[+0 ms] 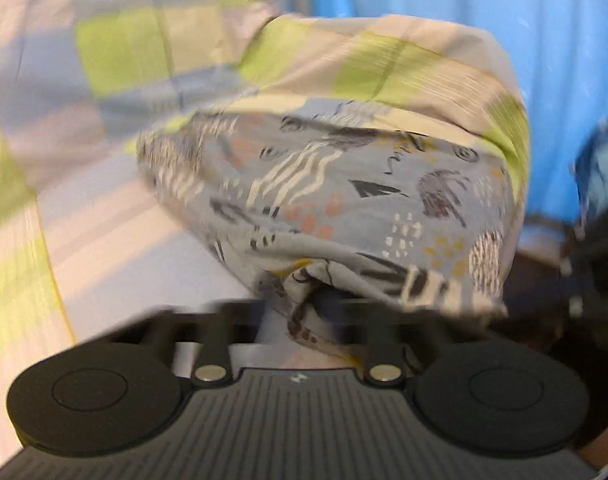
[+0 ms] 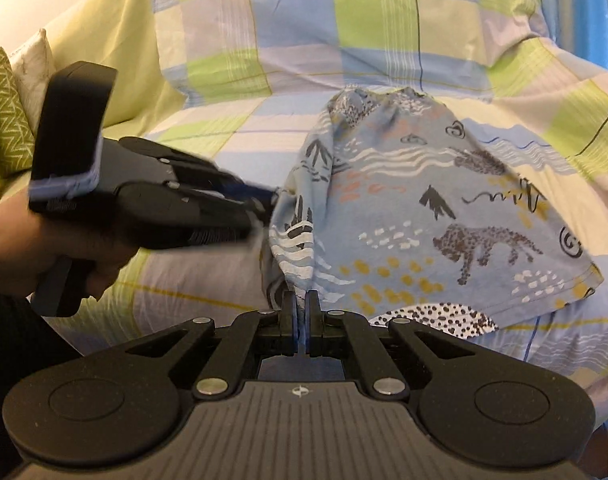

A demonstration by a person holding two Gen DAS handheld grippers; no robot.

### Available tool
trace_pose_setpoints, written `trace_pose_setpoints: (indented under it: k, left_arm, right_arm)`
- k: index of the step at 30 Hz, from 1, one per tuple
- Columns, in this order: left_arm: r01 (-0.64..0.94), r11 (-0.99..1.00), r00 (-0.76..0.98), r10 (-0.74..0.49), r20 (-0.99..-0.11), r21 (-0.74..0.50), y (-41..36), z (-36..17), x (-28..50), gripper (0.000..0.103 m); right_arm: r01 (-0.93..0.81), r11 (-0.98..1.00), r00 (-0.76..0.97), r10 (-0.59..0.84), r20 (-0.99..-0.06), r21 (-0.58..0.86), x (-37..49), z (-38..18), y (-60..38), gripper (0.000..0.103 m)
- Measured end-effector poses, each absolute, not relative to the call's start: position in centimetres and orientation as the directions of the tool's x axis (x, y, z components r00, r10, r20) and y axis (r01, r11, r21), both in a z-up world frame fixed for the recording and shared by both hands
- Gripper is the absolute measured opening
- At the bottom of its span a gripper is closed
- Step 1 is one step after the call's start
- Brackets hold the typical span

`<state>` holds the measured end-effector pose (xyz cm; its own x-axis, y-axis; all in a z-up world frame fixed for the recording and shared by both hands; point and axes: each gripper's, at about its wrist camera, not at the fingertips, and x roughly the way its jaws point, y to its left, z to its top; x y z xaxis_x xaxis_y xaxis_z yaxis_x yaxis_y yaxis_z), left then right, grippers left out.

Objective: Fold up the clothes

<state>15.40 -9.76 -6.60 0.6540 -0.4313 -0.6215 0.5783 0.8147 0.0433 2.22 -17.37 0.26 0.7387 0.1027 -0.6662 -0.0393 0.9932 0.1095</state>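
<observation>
A blue-grey patterned garment with animal and squiggle prints lies spread on a checked bed cover. In the right wrist view my right gripper is shut on the garment's near edge, which bunches up between the fingers. My left gripper, held by a hand, comes in from the left and pinches the garment's left edge. In the blurred left wrist view the garment hangs bunched over my left gripper and hides its fingertips. The right gripper's body shows at the right edge.
The green, blue and grey checked cover rises into a hump behind the garment. Green zigzag cushions stand at the far left. A bright blue fabric fills the back right in the left wrist view.
</observation>
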Motion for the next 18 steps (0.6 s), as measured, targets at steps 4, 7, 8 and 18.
trace_pose_setpoints:
  k: [4,7,8,18]
  left_arm:
    - [0.478,0.878,0.701,-0.389,-0.598,-0.01,-6.8,-5.6,14.0,0.002]
    - [0.436,0.895,0.695,-0.399,-0.598,-0.09,-5.0,-6.0,13.9,0.001]
    - [0.428,0.897,0.693,-0.402,-0.599,-0.107,-4.7,-6.4,14.0,0.001]
    - [0.4,0.897,0.708,-0.432,-0.559,-0.187,-3.2,-7.1,13.6,0.004]
  right_arm:
    - [-0.078,0.993,0.748,0.116,-0.653,0.087,1.7,-0.5,-16.9,0.005]
    - [-0.126,0.991,0.731,0.121,-0.671,0.041,1.6,-1.4,-15.8,0.009]
    - [-0.142,0.99,0.727,0.12,-0.676,0.023,1.5,-1.6,-15.4,0.011]
    - [-0.182,0.968,0.757,0.027,-0.653,-0.172,0.1,-2.5,-13.1,0.029]
